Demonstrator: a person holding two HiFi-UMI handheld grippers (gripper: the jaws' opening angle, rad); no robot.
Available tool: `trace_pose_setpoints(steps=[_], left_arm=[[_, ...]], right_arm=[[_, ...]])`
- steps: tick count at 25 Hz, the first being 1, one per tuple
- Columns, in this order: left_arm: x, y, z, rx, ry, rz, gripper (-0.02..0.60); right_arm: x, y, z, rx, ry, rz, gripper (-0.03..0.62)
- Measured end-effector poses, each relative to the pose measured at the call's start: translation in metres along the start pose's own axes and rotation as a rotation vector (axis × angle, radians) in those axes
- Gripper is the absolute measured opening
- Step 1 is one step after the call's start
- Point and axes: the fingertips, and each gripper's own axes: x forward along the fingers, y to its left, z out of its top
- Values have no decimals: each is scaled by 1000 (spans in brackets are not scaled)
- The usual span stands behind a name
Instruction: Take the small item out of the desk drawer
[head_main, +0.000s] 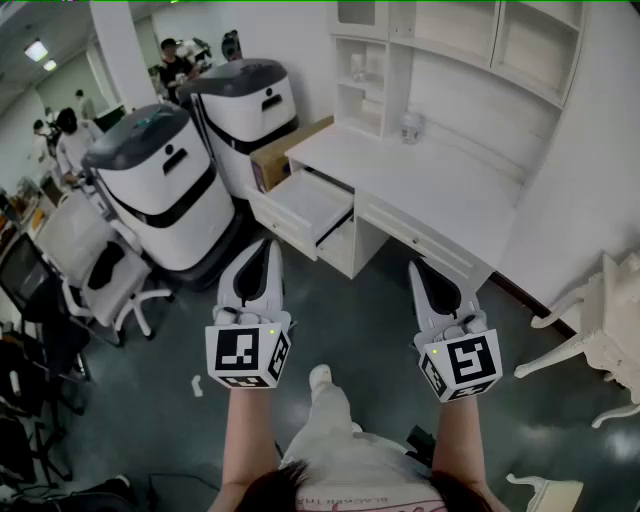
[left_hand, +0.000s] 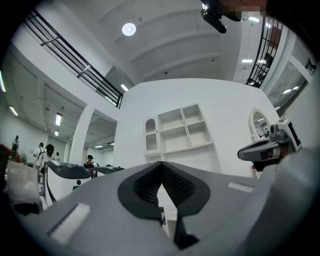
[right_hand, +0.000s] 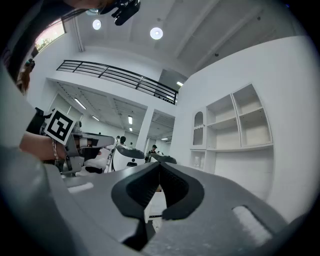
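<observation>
A white desk stands ahead with one drawer pulled open at its left end. The drawer's inside looks pale, and I cannot make out any small item in it. My left gripper is held in the air short of the drawer, pointing at it; its jaws are shut with nothing between them. My right gripper hovers level with it in front of the desk's middle, also shut and empty. Both are well clear of the desk.
Two large white and grey machines stand left of the desk, with a cardboard box between them and it. A glass jar sits on the desktop. There is an office chair at left and a white chair at right. People stand far back.
</observation>
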Motion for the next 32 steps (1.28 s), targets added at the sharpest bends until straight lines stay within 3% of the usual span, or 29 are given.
trace_pose_setpoints(steps=[6, 13, 23, 32], left_arm=[[19, -5, -9, 15, 13, -28, 11], [47, -5, -26, -38, 27, -36, 11], [111, 30, -50, -51, 43, -3, 11], [174, 74, -81, 16, 81, 35, 11]], right_arm=[[7, -15, -9, 54, -16, -50, 2], [18, -38, -20, 150, -38, -75, 2], [90, -59, -37, 72, 6, -64, 2], [173, -85, -51, 36, 30, -54, 2]])
